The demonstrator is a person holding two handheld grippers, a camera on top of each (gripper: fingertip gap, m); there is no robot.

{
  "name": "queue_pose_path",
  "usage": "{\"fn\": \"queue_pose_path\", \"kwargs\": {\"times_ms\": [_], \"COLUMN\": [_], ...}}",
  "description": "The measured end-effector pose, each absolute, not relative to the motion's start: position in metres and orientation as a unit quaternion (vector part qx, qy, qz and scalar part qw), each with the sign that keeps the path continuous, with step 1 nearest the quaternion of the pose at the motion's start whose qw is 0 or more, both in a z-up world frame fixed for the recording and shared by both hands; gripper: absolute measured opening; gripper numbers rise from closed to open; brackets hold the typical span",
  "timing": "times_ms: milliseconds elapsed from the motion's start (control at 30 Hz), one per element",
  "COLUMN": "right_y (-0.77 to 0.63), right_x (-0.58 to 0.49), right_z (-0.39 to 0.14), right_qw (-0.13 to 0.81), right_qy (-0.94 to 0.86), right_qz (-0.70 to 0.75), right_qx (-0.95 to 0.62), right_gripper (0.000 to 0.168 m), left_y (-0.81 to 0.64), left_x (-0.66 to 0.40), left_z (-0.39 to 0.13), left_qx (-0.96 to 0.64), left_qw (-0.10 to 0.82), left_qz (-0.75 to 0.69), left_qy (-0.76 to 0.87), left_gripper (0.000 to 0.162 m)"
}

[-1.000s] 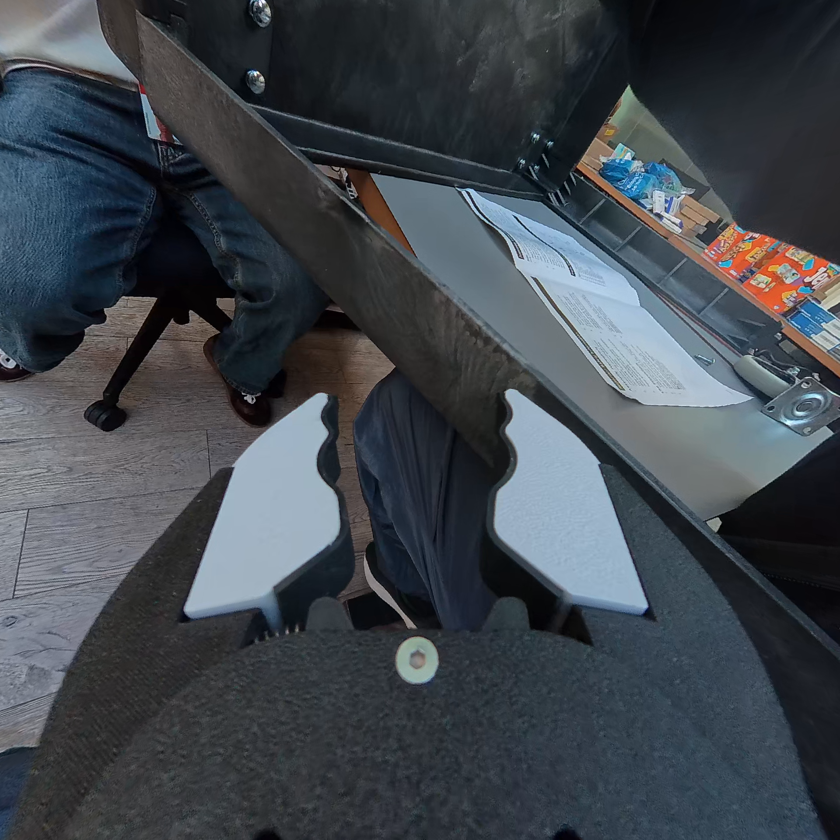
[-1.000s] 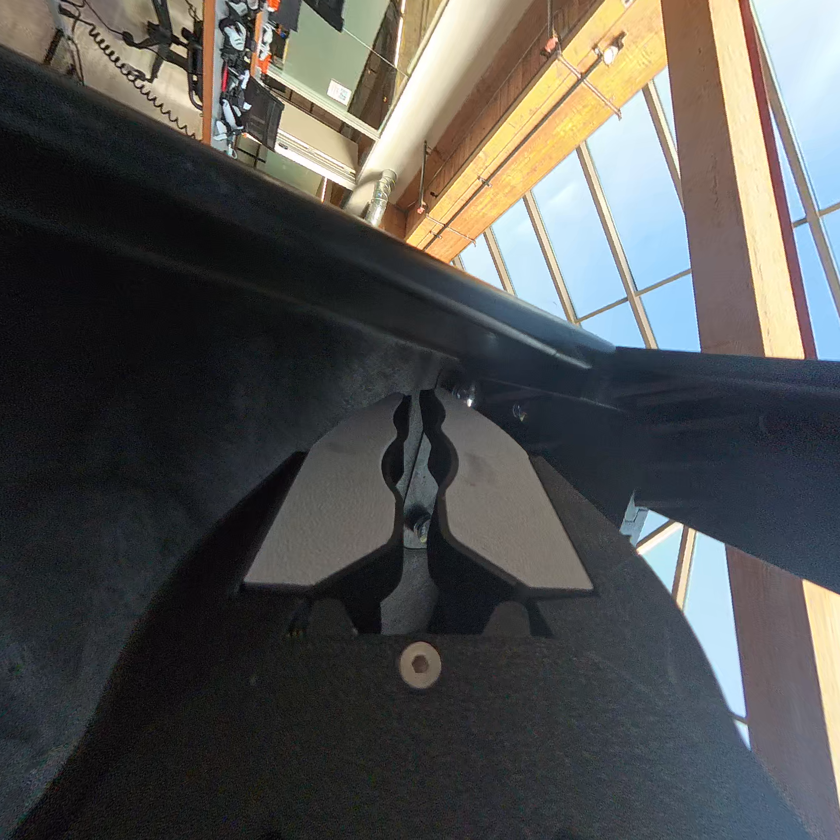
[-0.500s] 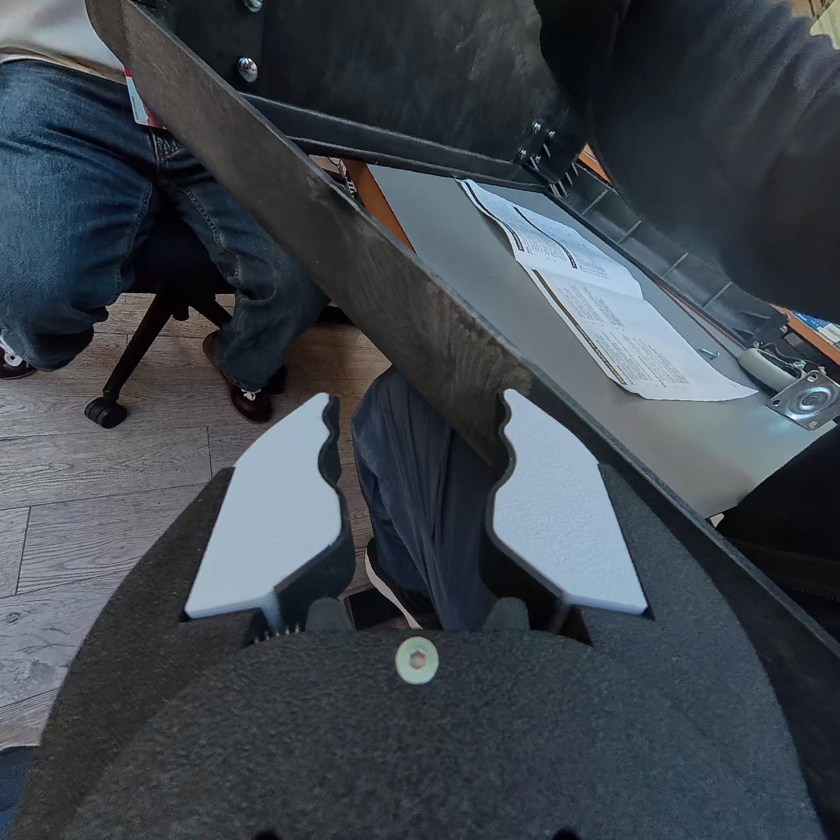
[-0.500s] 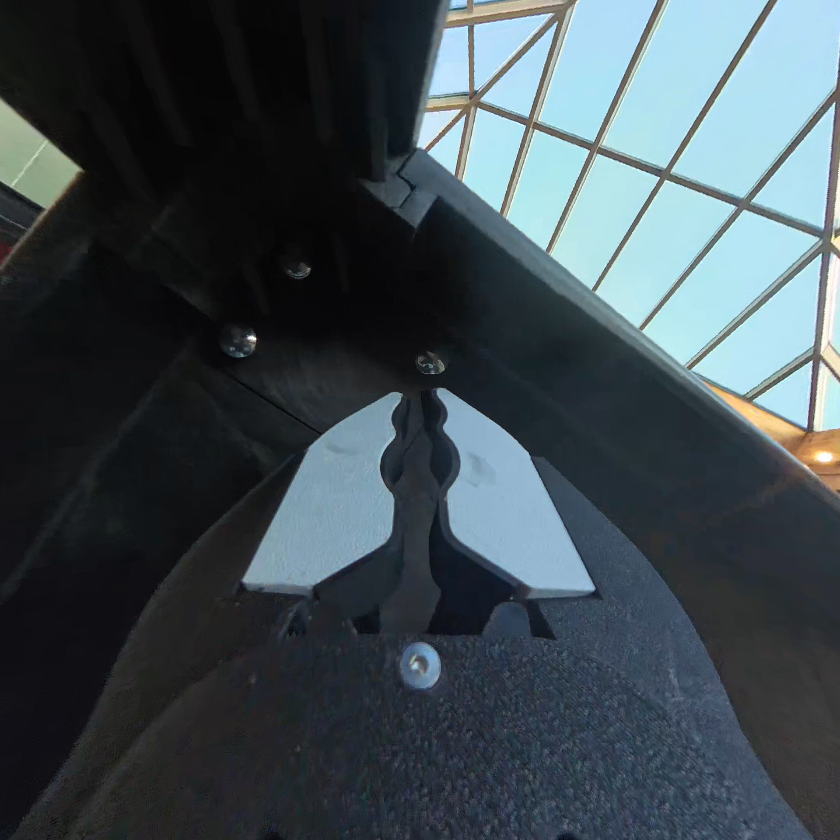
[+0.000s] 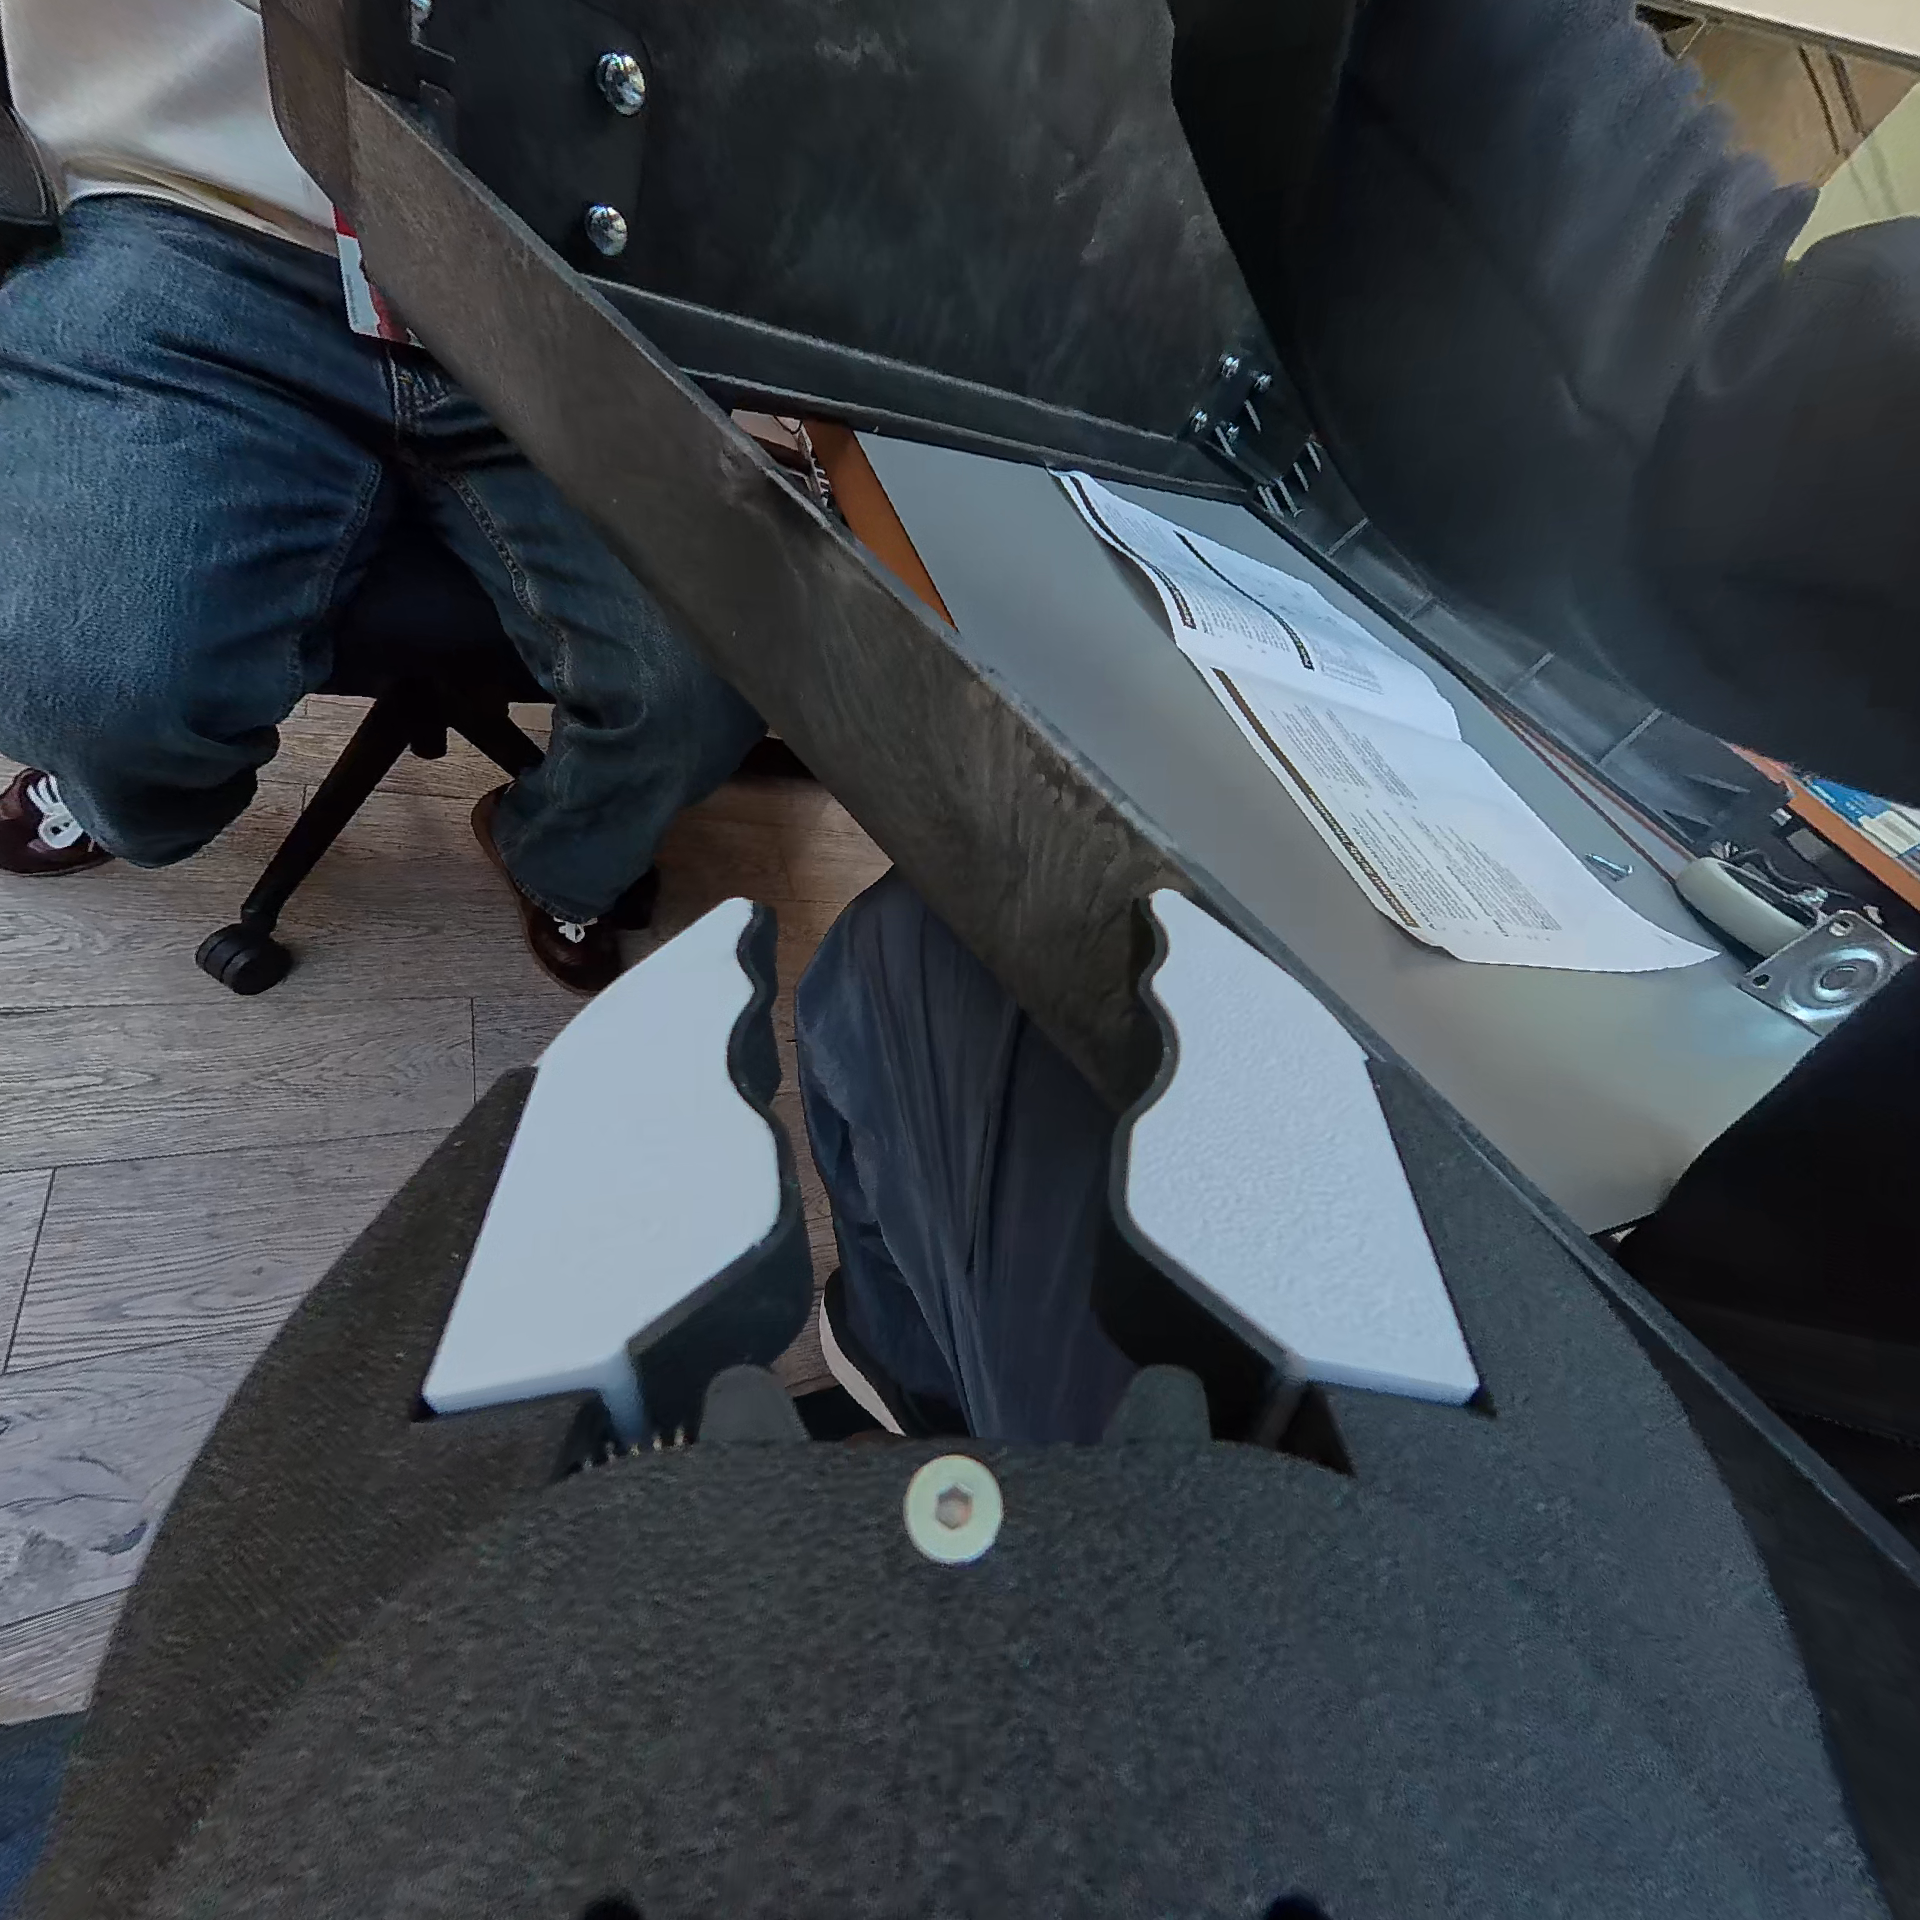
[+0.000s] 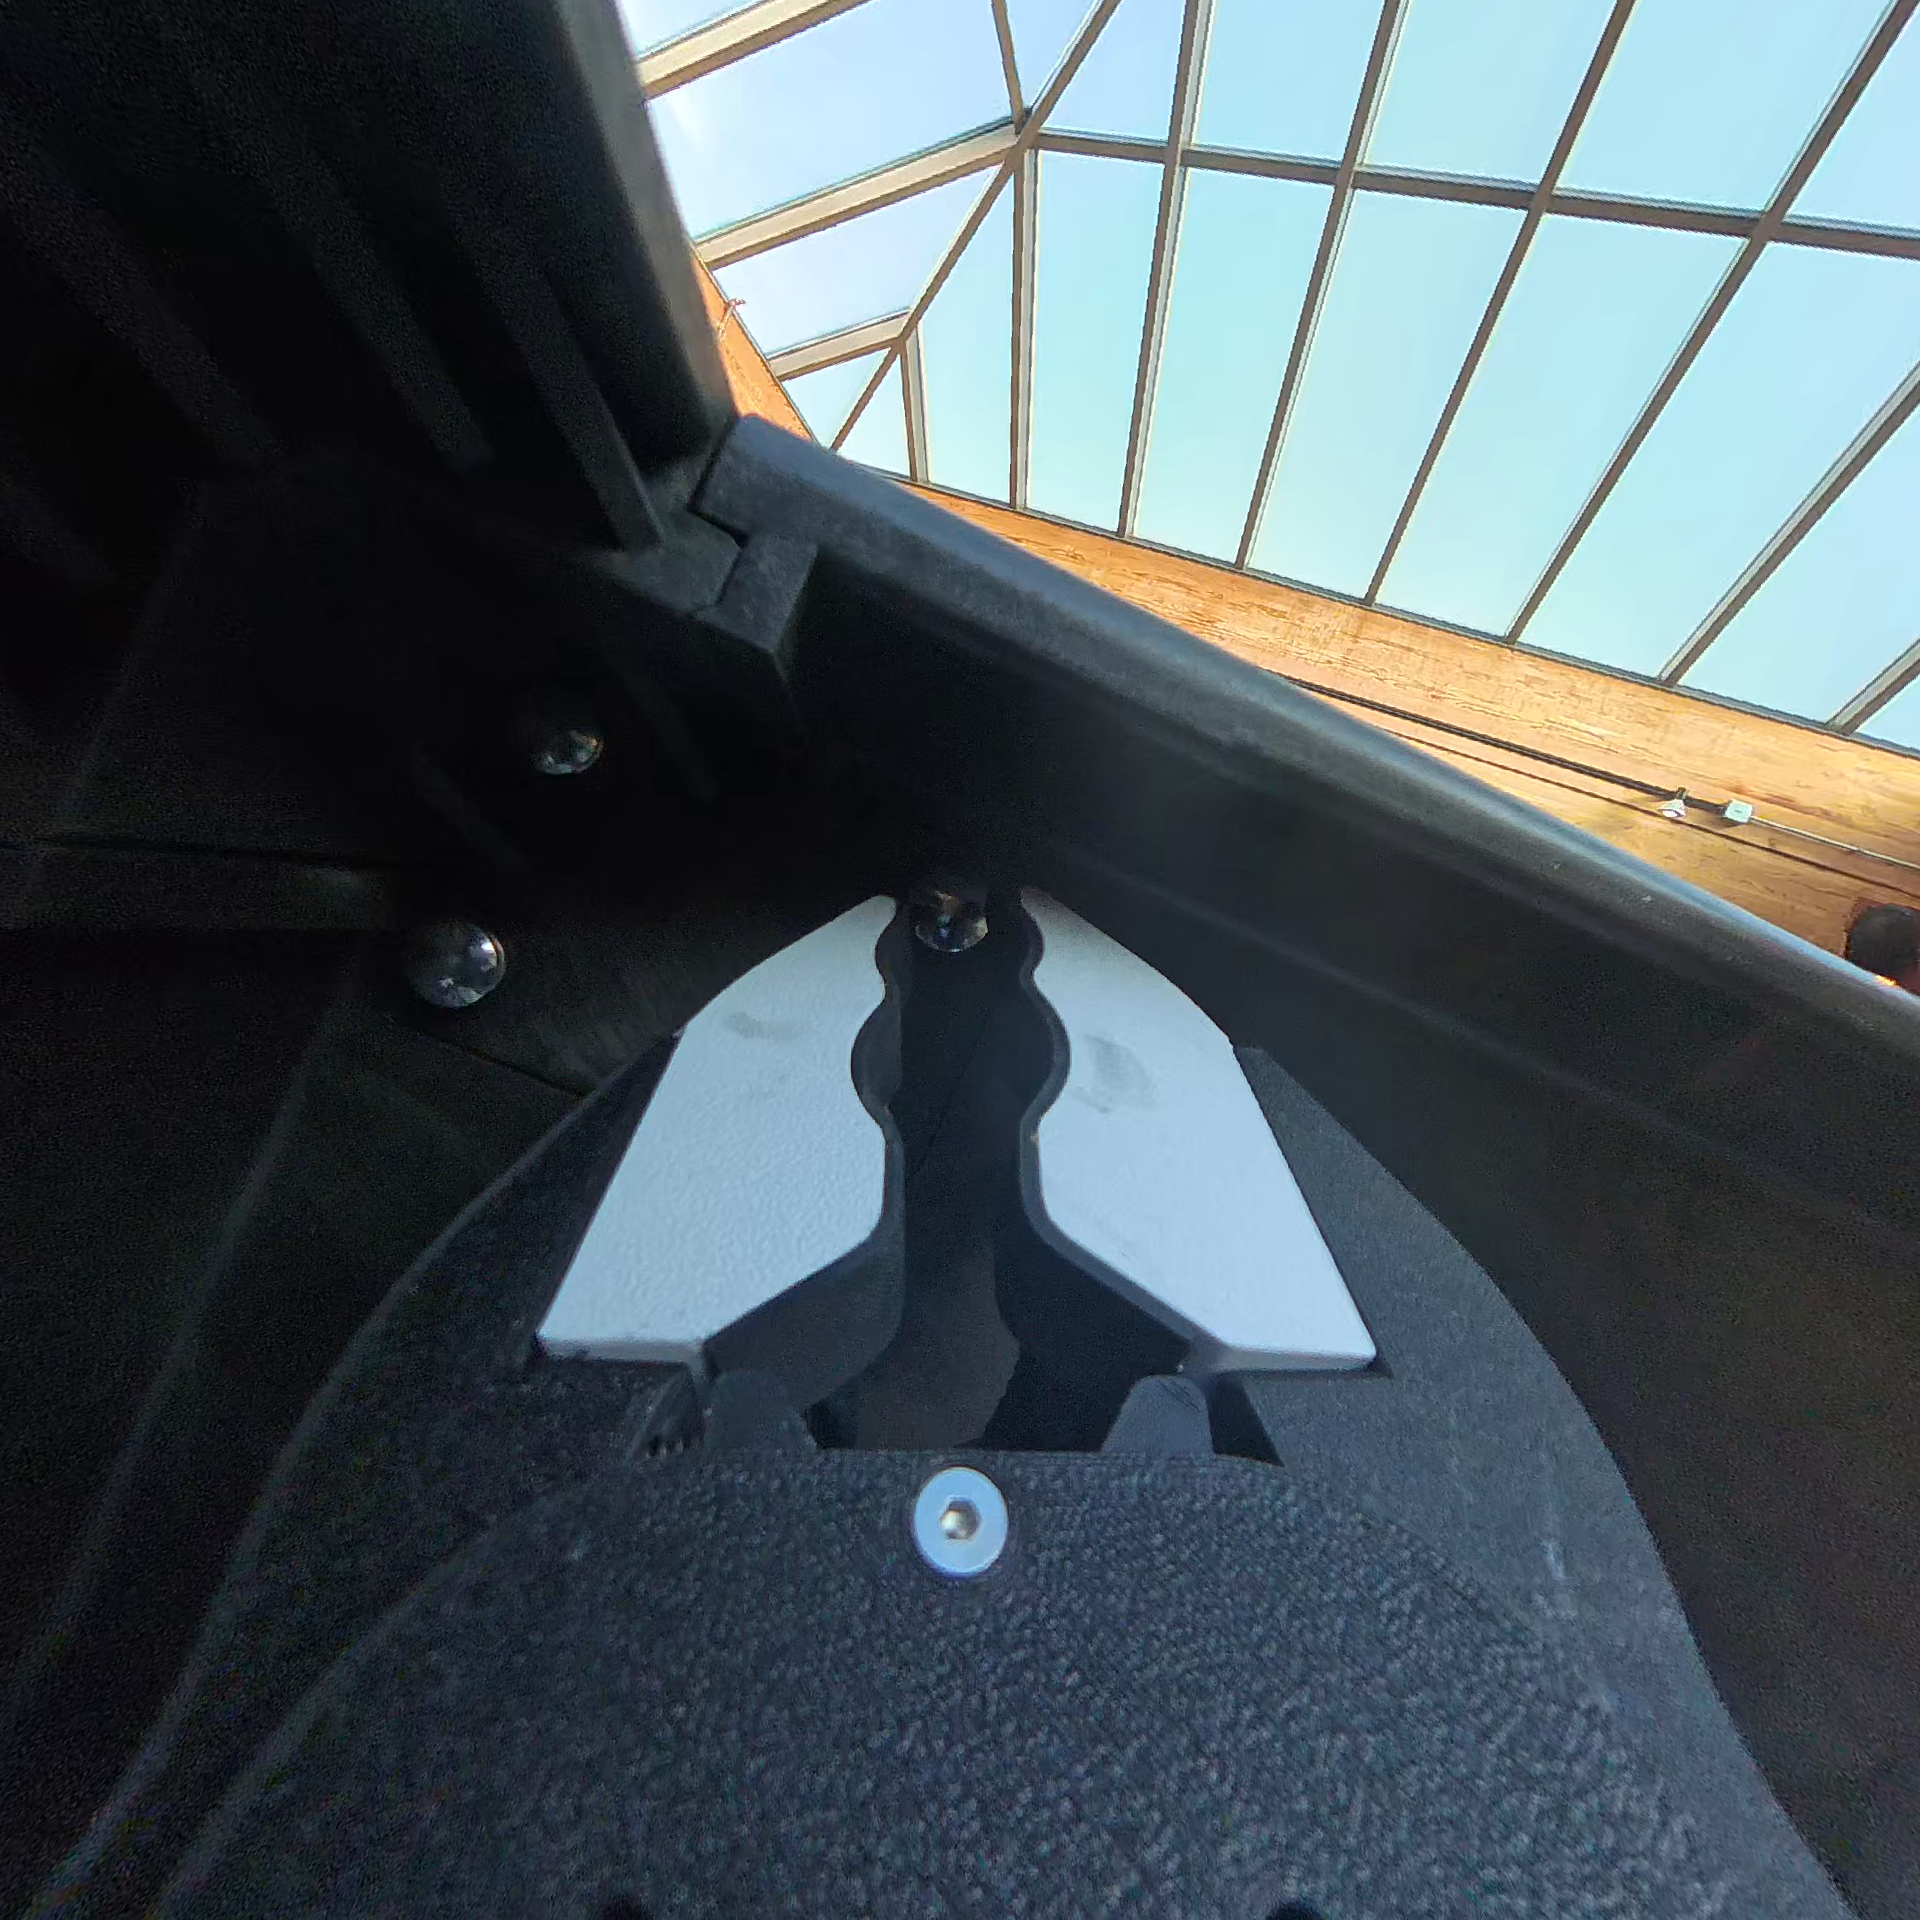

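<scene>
Claw of the left hand [image 5: 951, 1023], wide open, has one pad against the black slanted plastic panel edge [image 5: 831, 665] at frame centre, while the right claw [image 6: 958, 961], nearly closed around a small domed screw head [image 6: 943, 921], is best kept square.

Looks like a big open workspace or atrium hall, part office, part assembly area. Glass roof [image 6: 1455, 312] on a metal grid fills the upper right of the right wrist view, with a timber beam [image 6: 1507, 717] under it. In the left wrist view: wood-plank floor [image 5: 208, 1091] lower left, wheeled office chair [image 5: 343, 790] with a seated person, grey desk [image 5: 1039, 582] carrying a printed instruction sheet [image 5: 1403, 790] and a caster wheel [image 5: 1766, 935] at right.
</scene>
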State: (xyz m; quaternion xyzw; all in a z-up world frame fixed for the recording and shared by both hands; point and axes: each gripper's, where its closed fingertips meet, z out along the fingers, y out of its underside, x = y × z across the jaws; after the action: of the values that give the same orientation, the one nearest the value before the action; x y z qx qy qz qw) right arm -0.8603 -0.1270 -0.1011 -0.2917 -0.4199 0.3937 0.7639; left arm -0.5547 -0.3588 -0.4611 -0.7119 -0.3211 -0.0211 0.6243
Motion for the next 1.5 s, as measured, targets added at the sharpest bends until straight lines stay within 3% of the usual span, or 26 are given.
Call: {"fn": "queue_pose_path", "kwargs": {"times_ms": [267, 400, 1067, 1300, 1500], "right_y": [-0.122, -0.124, -0.125, -0.125, -0.125], "right_x": [-0.868, -0.870, -0.873, -0.881, -0.883], "right_z": [-0.103, -0.104, -0.101, -0.105, -0.106], "right_qw": [0.745, 0.744, 0.737, 0.711, 0.725], "right_qy": [-0.421, -0.426, -0.434, -0.446, -0.424], "right_qz": [0.409, 0.409, 0.416, 0.435, 0.436], "right_qx": [-0.317, -0.312, -0.309, -0.327, -0.324], "right_gripper": [0.022, 0.016, 0.016, 0.016, 0.016], "left_y": [-0.359, -0.359, -0.361, -0.400, -0.384], "left_x": [-0.554, -0.554, -0.549, -0.530, -0.503], "left_z": [-0.464, -0.465, -0.470, -0.488, -0.450], "left_qx": [-0.709, -0.708, -0.713, -0.684, -0.697], "left_qw": [0.624, 0.624, 0.614, 0.606, 0.608], "left_qz": [-0.024, -0.025, -0.025, 0.019, -0.029], "left_qy": [-0.328, -0.331, -0.337, -0.406, -0.380], "left_gripper": [0.066, 0.065, 0.065, 0.065, 0.071]}}
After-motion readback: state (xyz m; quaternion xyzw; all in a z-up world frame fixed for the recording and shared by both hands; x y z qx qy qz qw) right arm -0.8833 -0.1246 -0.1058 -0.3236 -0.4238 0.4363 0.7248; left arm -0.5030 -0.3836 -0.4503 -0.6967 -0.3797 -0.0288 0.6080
